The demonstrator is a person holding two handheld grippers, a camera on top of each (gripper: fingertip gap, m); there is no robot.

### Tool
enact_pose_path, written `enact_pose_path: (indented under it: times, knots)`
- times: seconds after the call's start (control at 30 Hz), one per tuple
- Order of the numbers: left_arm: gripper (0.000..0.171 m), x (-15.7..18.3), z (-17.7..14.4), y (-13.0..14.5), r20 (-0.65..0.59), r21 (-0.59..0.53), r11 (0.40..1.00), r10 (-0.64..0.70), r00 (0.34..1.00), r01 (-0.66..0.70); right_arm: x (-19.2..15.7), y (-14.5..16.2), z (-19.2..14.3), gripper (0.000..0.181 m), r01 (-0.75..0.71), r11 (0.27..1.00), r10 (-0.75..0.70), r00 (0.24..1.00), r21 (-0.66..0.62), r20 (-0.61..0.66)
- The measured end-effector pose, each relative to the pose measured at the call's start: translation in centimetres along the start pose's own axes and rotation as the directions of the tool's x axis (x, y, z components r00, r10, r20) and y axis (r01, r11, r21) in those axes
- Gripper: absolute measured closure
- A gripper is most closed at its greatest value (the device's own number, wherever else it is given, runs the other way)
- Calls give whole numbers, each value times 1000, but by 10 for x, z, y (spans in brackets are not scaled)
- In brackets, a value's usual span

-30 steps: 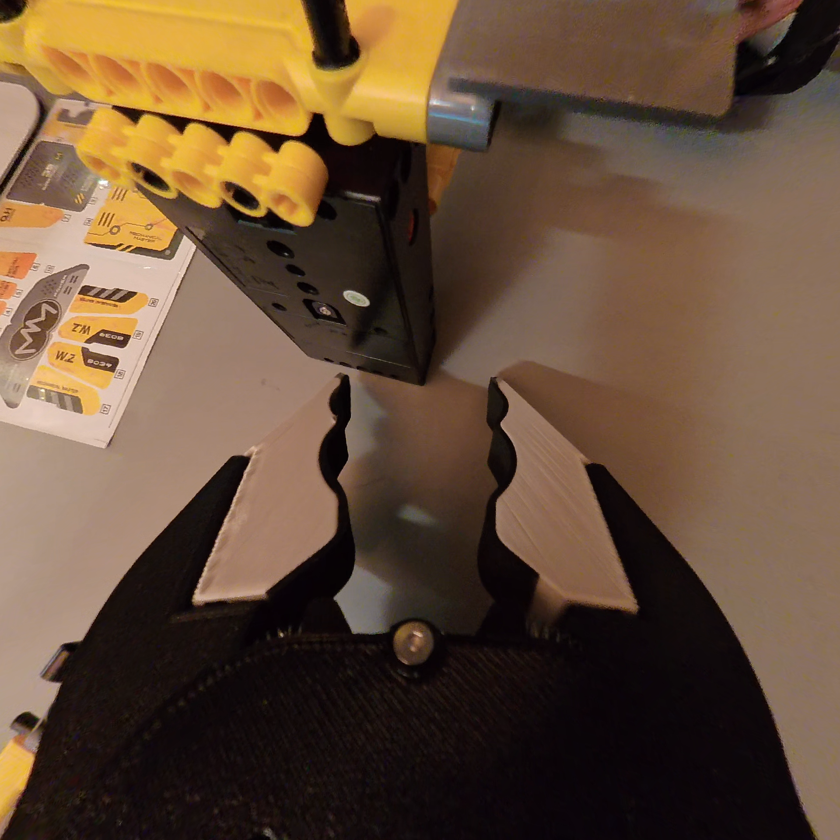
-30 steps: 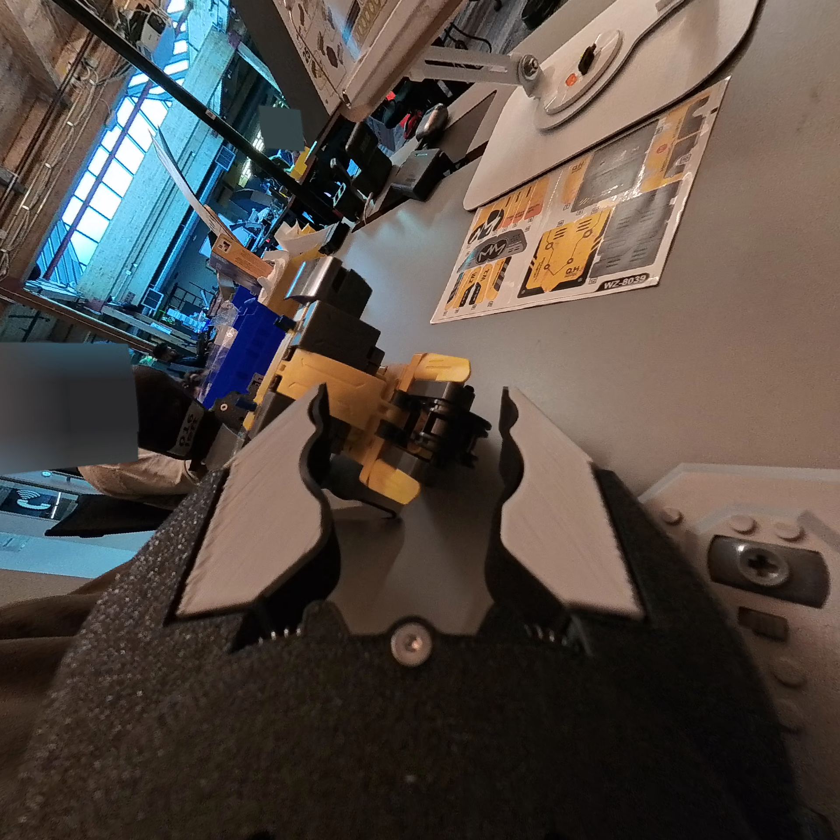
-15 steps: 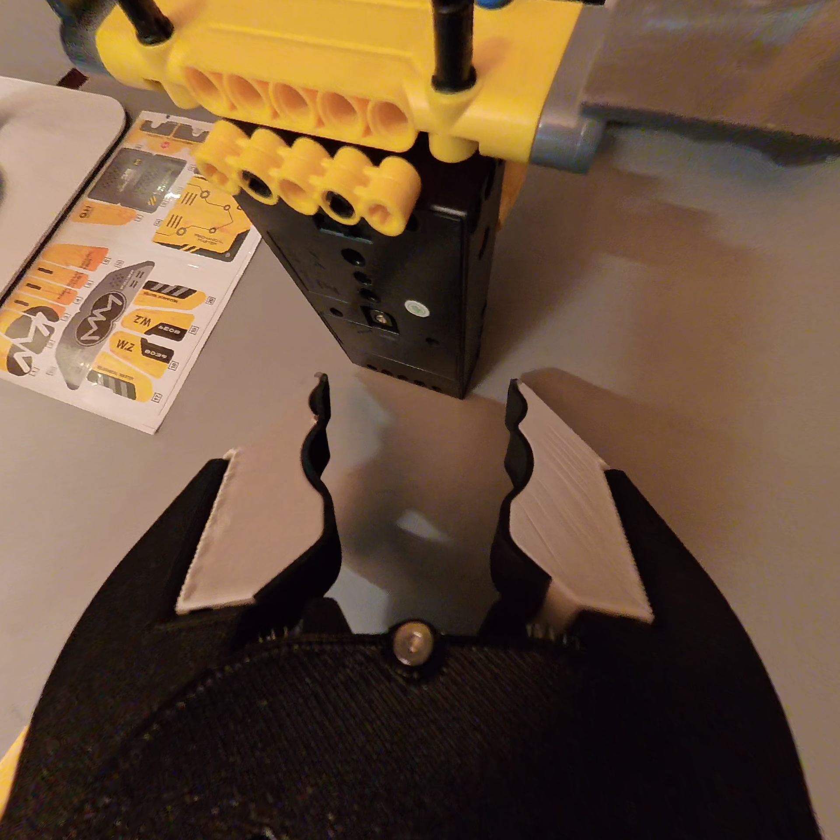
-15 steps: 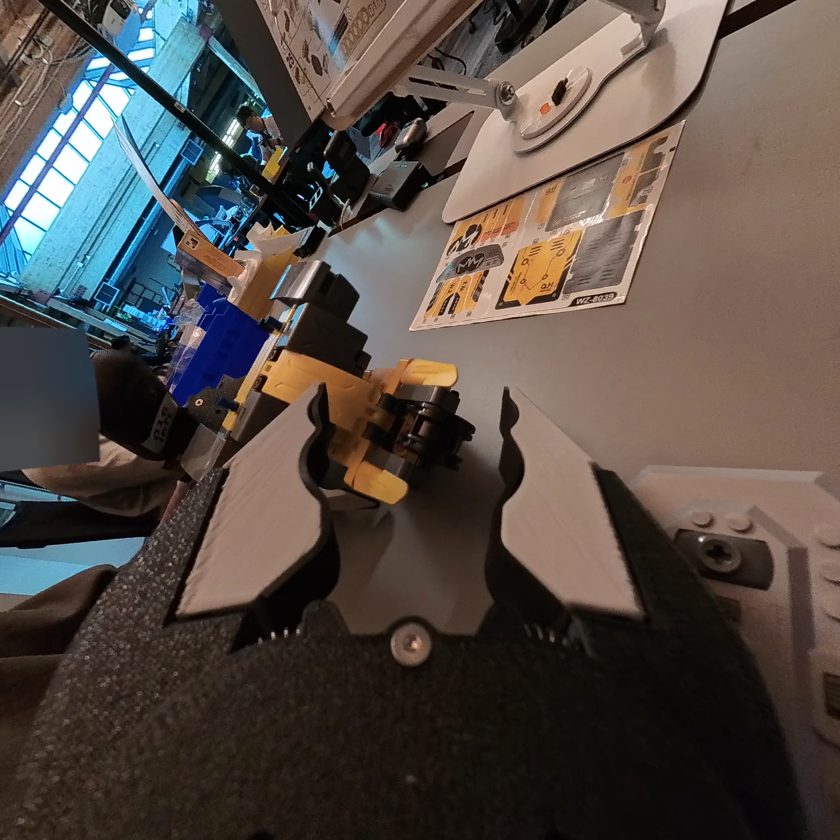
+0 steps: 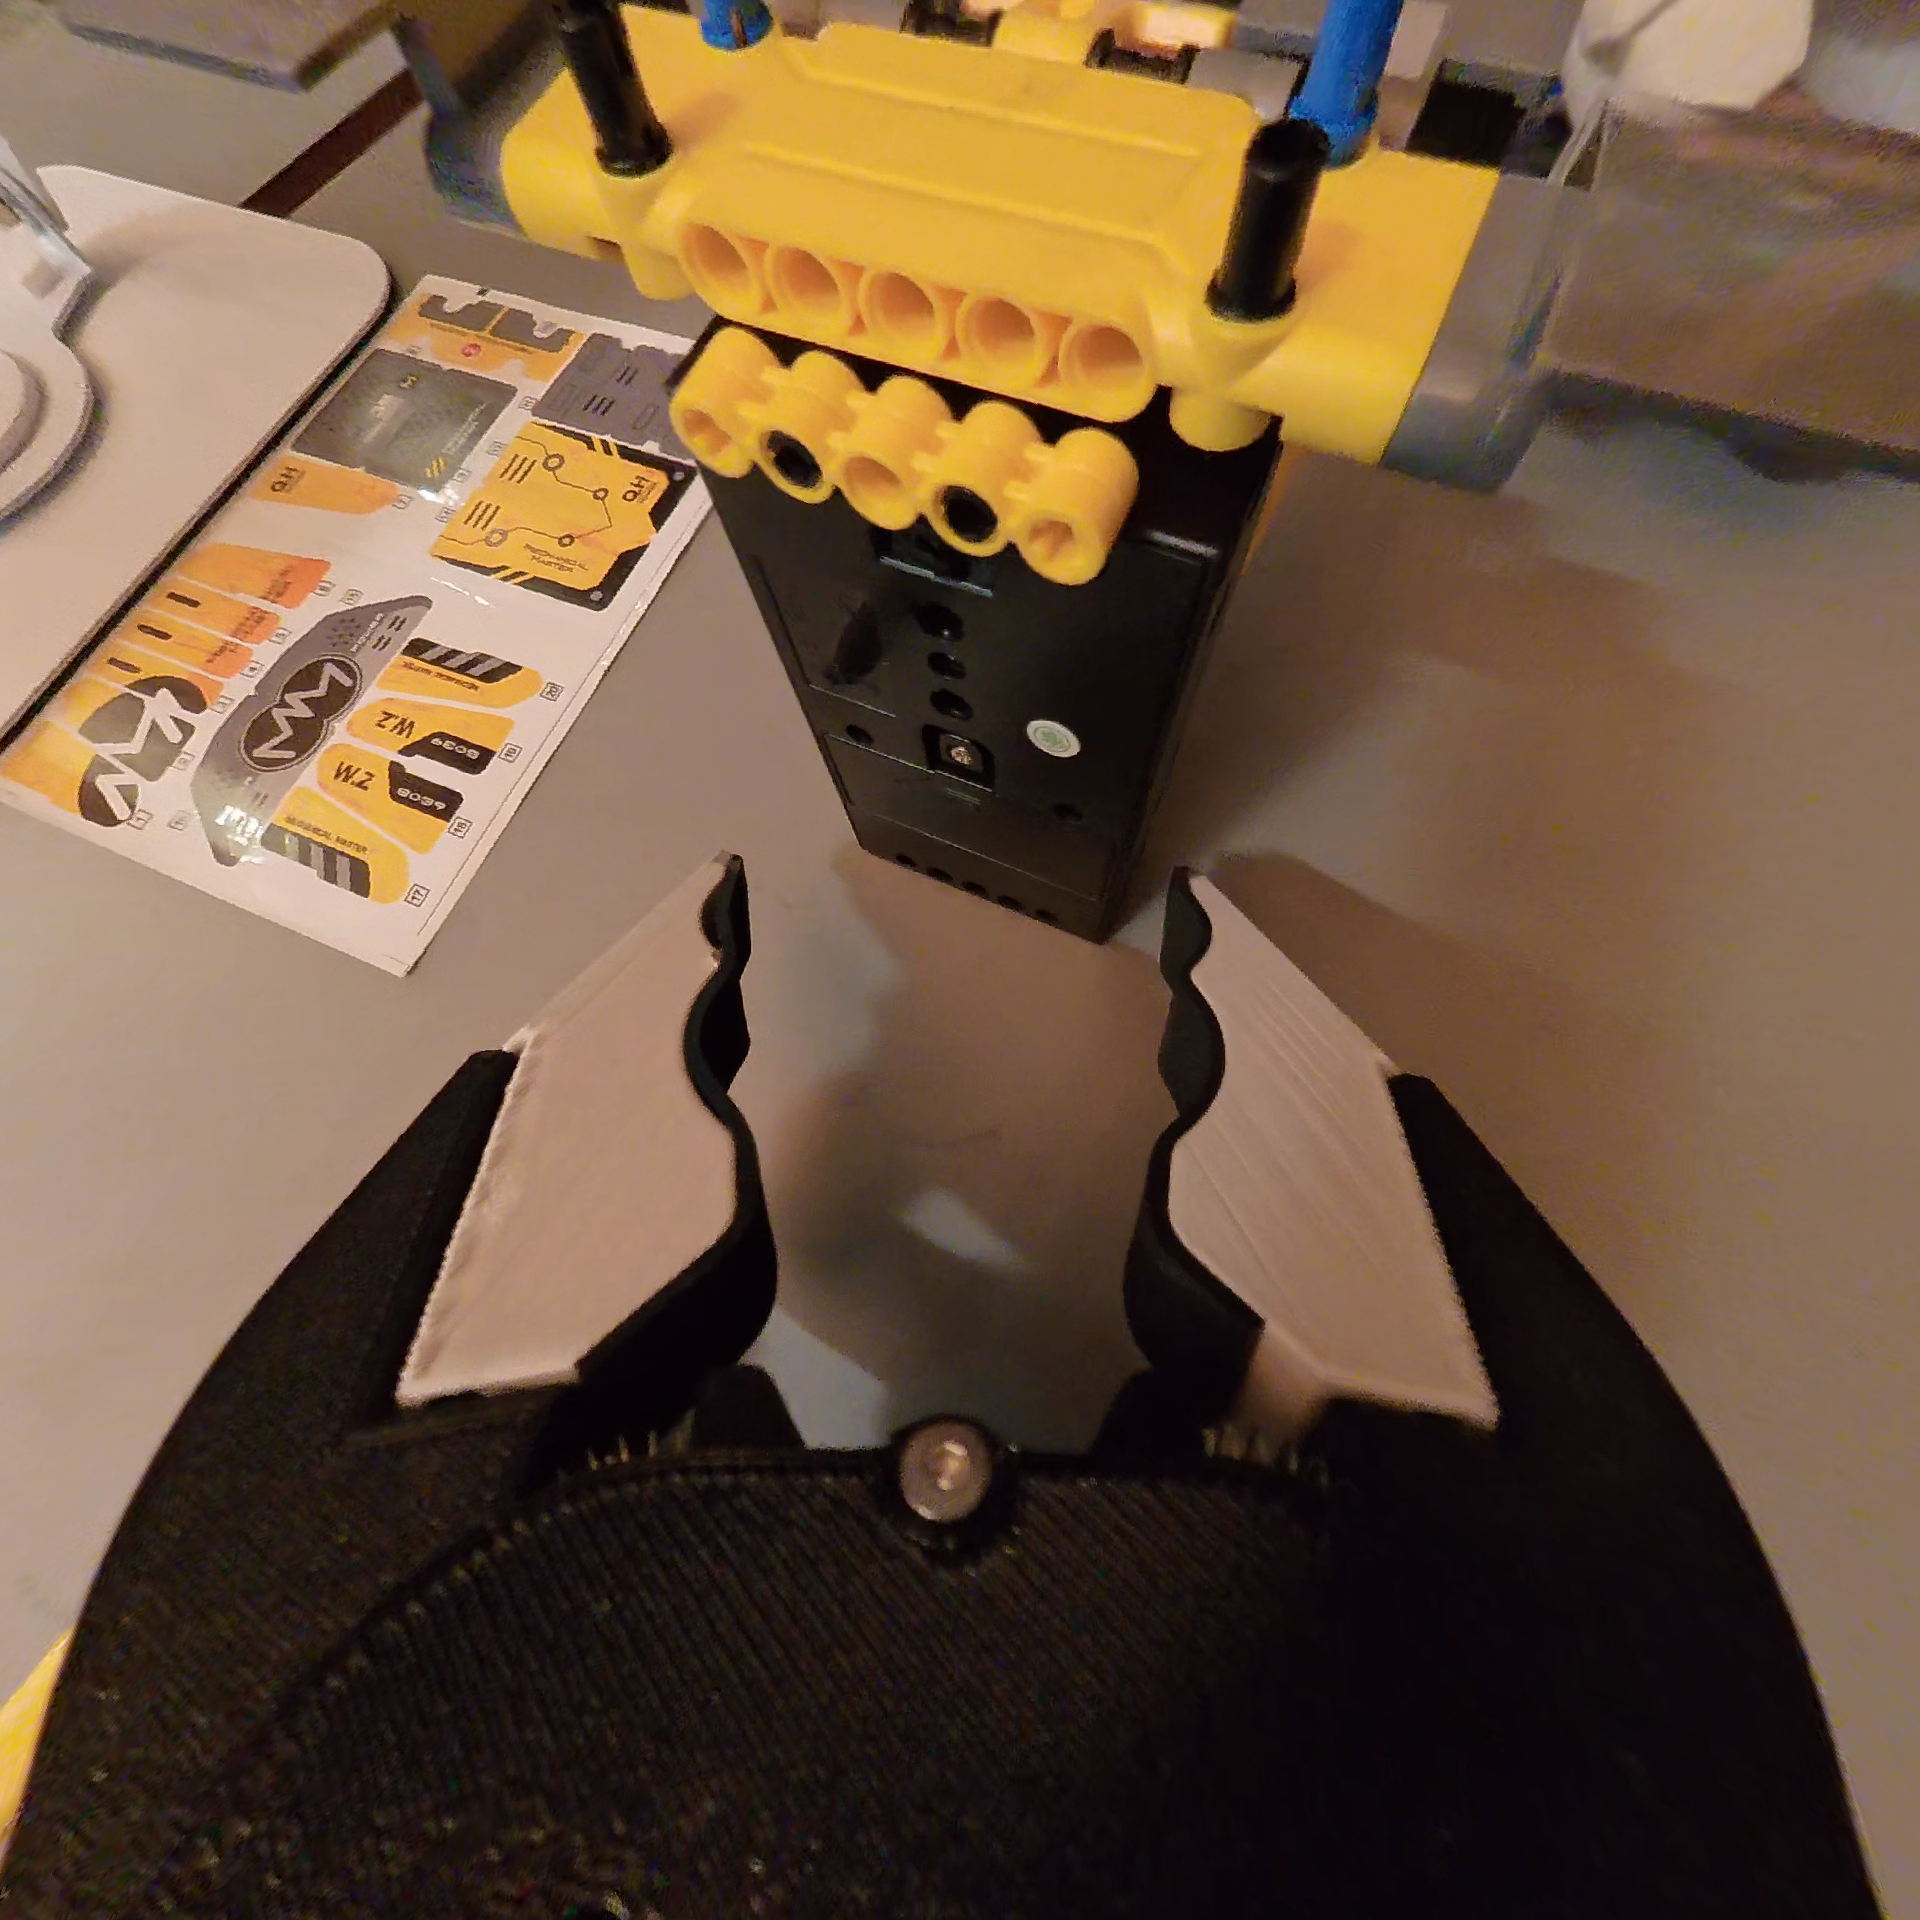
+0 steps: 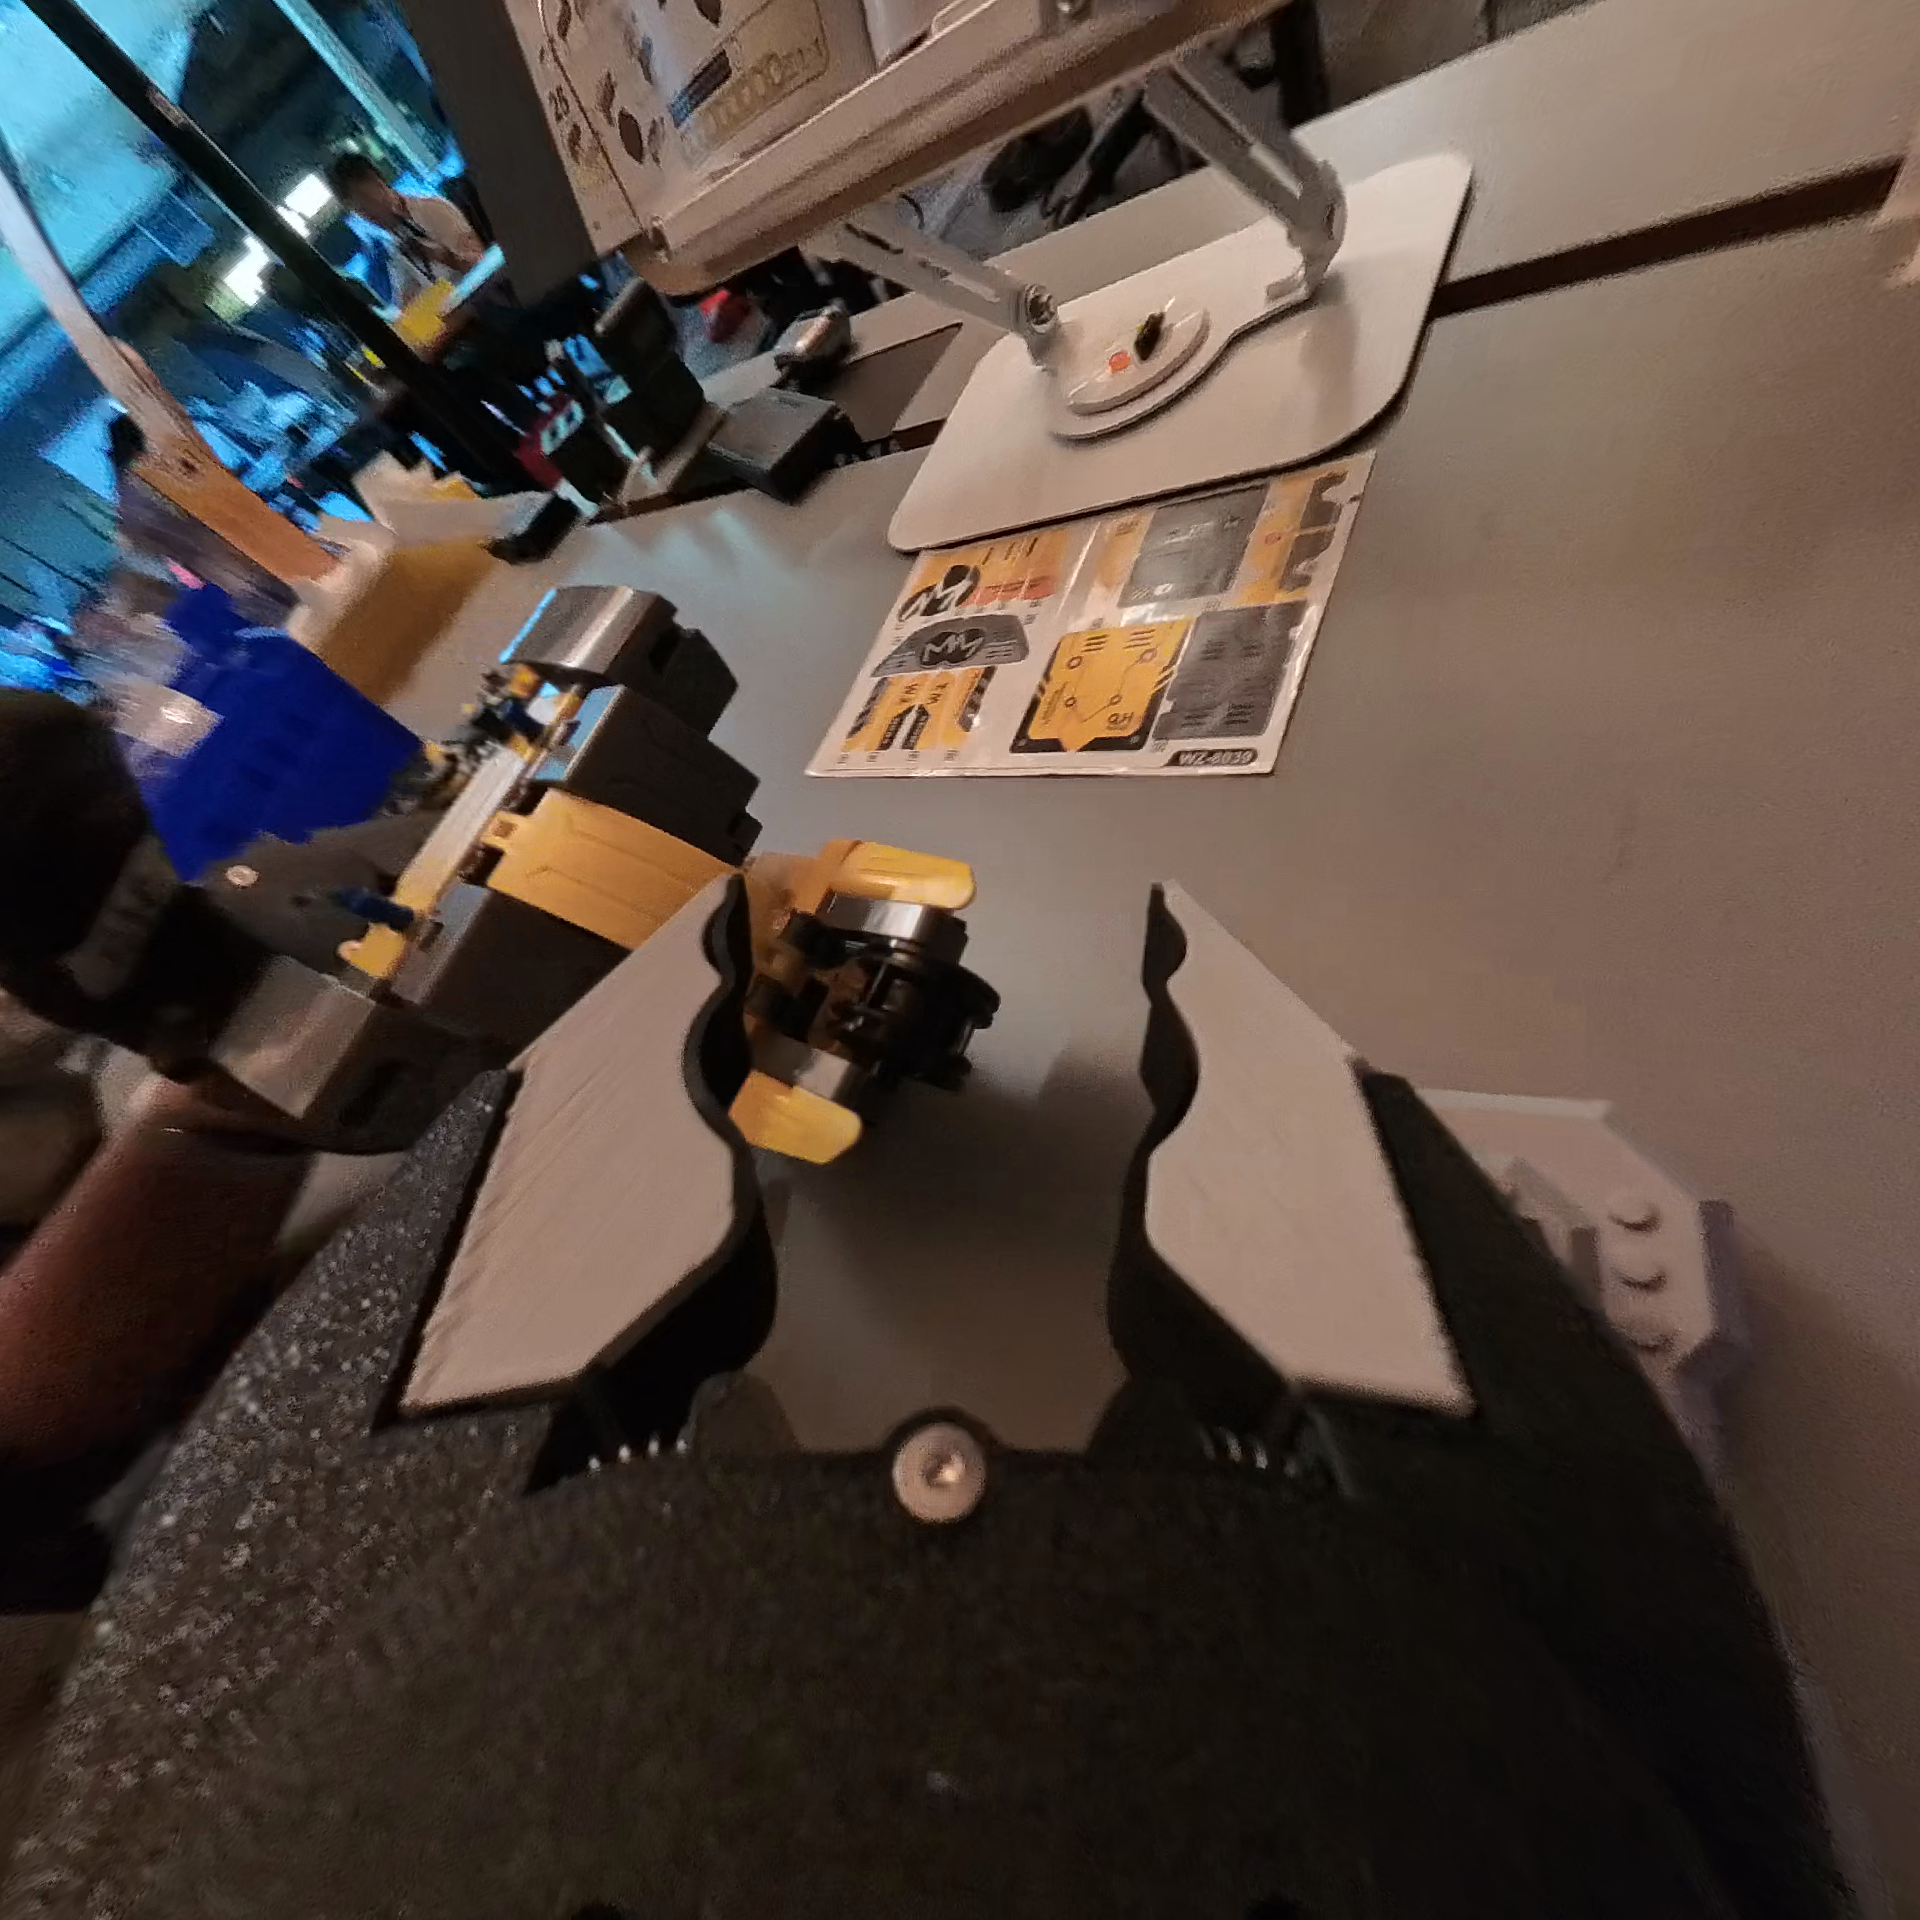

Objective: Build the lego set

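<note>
A: Black textured plastic fills the bottom of the left wrist view, and out of it the left gripper (image 5: 951,883) spreads its two grey fingers (image 5: 613,1122) wide apart with nothing between them, only bare grey table (image 5: 1558,935) showing in the gap

B: What sits closest to its tips?

A: A black box (image 5: 987,686) standing on the table at the centre of the frame, its near bottom edge just beyond the fingertips, not touching as far as I can tell. Above it a yellow beam with round holes (image 5: 904,468), then a wider yellow block (image 5: 987,208) carrying two black pins and blue rods at the top edge

B: And to the left?

A: A sticker sheet (image 5: 343,644) lies flat at middle left, and a pale flat stand base (image 5: 187,353) sits at upper left

B: The other view?

A: The right gripper (image 6: 940,904) is likewise spread, empty. Just past its left finger (image 6: 613,1143) sits a yellow and black toy machine (image 6: 831,987) on the table, left of centre, its grey and black body running toward the left edge. Whether the finger touches it I cannot tell. A grey studded brick part (image 6: 1621,1247) shows at the right edge beside the gripper. Farther off, the sticker sheet (image 6: 1091,655) lies right of centre, the stand base (image 6: 1247,364) beyond it at upper right, and the far upper left is blurred
</note>
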State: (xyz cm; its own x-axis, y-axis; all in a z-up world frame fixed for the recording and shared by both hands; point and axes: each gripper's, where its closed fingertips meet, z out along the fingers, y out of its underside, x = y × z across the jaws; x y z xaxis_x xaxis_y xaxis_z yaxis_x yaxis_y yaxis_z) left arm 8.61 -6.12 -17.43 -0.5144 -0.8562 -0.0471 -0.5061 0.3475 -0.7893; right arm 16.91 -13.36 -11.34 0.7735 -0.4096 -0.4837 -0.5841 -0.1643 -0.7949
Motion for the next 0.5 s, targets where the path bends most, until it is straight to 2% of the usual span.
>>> enact_pose_path:
  times: [0.1,0.3,0.5]
  knots:
    - [95,0,-1,-3,-11,16,1000,-20,1000,21,-7,-2,0,105,57,998,-57,998,15,4]
    - [94,0,-3,-9,-17,59,998,-30,999,31,-19,-16,-9,105,69,994,-75,995,88,63]
    - [92,3,-6,-18,-33,113,993,-19,999,22,-22,-27,-17,106,95,985,-104,993,147,54]
